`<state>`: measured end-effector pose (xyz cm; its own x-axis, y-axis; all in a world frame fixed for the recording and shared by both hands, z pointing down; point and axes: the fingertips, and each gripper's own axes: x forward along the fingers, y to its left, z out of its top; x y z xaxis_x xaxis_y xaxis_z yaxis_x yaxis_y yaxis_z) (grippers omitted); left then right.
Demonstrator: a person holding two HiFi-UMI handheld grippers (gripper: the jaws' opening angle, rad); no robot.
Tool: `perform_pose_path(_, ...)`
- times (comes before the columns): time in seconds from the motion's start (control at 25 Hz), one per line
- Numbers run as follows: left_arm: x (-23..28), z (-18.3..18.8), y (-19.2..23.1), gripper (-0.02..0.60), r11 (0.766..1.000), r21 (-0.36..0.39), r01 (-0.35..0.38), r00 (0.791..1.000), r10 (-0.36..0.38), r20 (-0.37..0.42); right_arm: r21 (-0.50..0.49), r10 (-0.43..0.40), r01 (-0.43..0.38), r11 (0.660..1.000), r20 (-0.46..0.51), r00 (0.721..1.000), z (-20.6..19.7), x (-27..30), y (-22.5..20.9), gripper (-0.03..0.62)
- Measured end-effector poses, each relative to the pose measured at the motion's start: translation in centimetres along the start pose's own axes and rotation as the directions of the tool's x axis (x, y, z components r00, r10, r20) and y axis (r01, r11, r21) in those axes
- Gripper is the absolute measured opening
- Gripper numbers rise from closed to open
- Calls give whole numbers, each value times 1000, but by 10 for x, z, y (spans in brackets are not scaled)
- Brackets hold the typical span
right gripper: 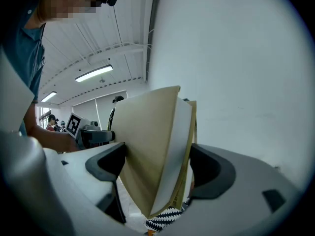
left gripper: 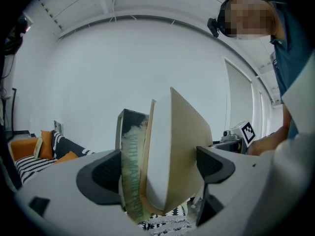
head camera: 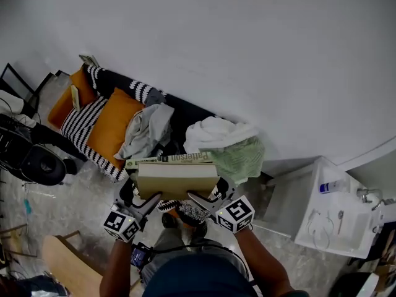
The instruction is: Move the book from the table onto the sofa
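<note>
A thick book (head camera: 176, 177) with a tan cover and a green spine is held in the air between both grippers. My left gripper (head camera: 137, 203) is shut on the book's left end (left gripper: 165, 166), and my right gripper (head camera: 207, 202) is shut on its right end (right gripper: 156, 156). The book hangs in front of a dark sofa (head camera: 185, 117) that stands against the white wall. The sofa's seat is crowded with orange cushions (head camera: 114, 125), striped cushions (head camera: 82, 124), a grey cloth (head camera: 146, 130) and white and green fabric (head camera: 226, 144).
A white table (head camera: 325, 209) with a small bottle and cables stands at the right. Dark equipment (head camera: 31, 156) sits on the floor at the left, and a wooden board (head camera: 68, 268) lies at the lower left. The person's knees and a patterned shoe (head camera: 192, 214) are below the book.
</note>
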<state>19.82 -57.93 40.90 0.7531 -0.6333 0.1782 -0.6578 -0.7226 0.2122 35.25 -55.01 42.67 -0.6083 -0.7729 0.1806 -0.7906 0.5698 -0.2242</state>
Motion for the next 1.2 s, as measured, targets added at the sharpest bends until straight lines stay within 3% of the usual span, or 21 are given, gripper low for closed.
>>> perform_pose_path(0.32, 46, -63, 60, 472, 996, -92, 7, 995, -16, -100, 54, -14, 18, 998, -69, 998, -59, 58, -44, 423)
perform_pose_path(0.56, 84, -120, 119, 472, 984, -177, 28, 976, -65, -208, 163, -47, 73, 984, -158, 986, -117, 110, -76, 425)
perform_pose_path(0.96, 141, -223, 192, 472, 959, -280, 30, 914, -141, -382, 323, -66, 167, 932, -301, 951, -223, 175, -125, 425)
perform_pose_path(1.2, 161, -290, 212, 472, 925, -380, 22, 866, -208, -455, 386, -76, 237, 892, -389, 918, -284, 191, -143, 425)
